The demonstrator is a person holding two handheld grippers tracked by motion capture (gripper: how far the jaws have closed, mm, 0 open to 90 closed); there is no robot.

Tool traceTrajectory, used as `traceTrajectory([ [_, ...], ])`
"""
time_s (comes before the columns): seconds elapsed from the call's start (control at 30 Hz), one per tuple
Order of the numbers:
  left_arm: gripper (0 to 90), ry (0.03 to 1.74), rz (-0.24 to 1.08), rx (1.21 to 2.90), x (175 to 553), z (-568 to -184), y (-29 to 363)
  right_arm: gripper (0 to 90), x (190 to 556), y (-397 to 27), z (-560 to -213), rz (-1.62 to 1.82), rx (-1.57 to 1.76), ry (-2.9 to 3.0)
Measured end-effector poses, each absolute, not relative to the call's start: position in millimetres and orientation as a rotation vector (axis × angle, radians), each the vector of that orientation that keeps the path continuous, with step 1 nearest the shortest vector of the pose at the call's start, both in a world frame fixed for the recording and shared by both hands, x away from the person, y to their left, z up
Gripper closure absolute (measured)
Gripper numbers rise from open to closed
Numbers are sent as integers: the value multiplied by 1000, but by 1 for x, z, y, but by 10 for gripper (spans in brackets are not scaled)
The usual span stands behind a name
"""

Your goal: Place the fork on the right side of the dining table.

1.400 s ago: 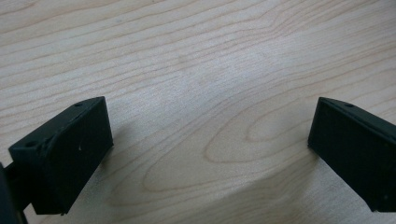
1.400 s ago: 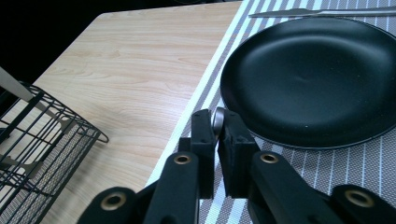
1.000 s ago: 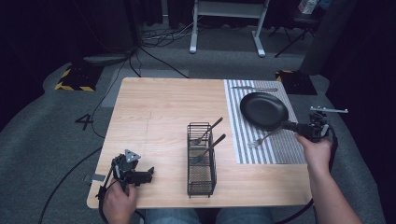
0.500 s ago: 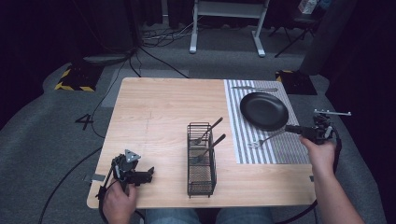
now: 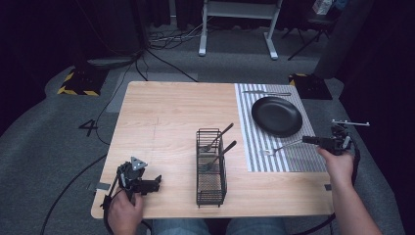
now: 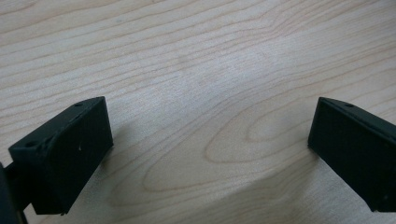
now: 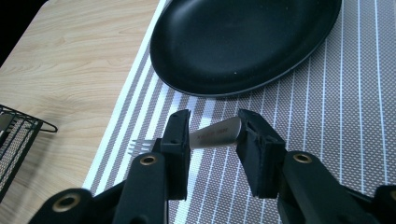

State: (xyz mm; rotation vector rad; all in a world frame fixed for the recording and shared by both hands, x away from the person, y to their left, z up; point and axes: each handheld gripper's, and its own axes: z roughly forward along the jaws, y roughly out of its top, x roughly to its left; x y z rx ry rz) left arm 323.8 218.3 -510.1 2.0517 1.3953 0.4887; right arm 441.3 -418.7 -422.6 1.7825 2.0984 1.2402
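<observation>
Fork (image 7: 212, 136): light, stiff, slick steel; take mid-handle. Right gripper (image 7: 214, 133) jaws just opening, spread around handle, fork on mat (image 7: 327, 116)

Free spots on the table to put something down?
The wood between the wire basket and the table's far-left corner is bare, as is the strip between the left gripper and the basket. The striped mat is crowded: plate, fork, right gripper.

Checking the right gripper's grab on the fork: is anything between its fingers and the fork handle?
Nothing visible. The fork lies on the striped mat with its handle already between the right gripper's fingers, which have just been opening; the plate sits beyond.
</observation>
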Motion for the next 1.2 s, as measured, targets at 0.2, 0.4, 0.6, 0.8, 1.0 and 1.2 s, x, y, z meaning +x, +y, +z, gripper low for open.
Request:
traceTrajectory([
  [0.2, 0, 1396, 489, 2052, 324, -510, 218, 634, 442, -425, -430, 1242, 1802, 2101],
  [0.4, 0, 1395, 489, 2052, 324, -510, 218, 625, 445, -432, -440, 1220, 1835, 2100],
  [0.6, 0, 1395, 489, 2052, 324, -510, 218, 625, 447, -439, -455, 1180, 1876, 2090],
  [0.8, 0, 1396, 489, 2051, 324, -510, 218, 616, 449, -444, -467, 1145, 1919, 2094],
  [1.0, 0, 1396, 489, 2051, 324, -510, 218, 600, 449, -449, -471, 1104, 1943, 2081],
  [1.2, 0, 1396, 489, 2051, 324, -510, 218, 596, 451, -455, -473, 1092, 1961, 2056],
])
